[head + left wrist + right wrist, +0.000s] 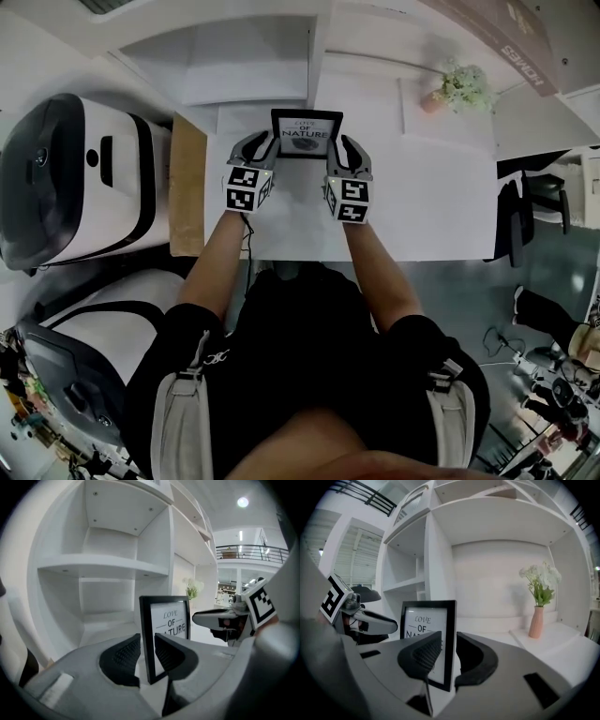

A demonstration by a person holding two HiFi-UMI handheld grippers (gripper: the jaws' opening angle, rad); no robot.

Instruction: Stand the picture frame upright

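The black picture frame (307,134) with a "LOVE OF NATURE" print stands upright on the white shelf top (422,206), facing me. My left gripper (266,142) straddles its left edge. In the left gripper view the frame (171,620) stands between the pads of the left gripper (147,651), and a thin gap shows beside the outer pad, so the left gripper is open. My right gripper (343,146) takes the right edge. In the right gripper view the pads of the right gripper (449,648) sit tight against both faces of the frame (426,620).
A pink vase of white flowers (459,89) (537,616) stands to the right of the frame. White shelf compartments (108,545) rise behind it. A brown board (187,187) and large white machines (75,178) lie to the left of the shelf unit.
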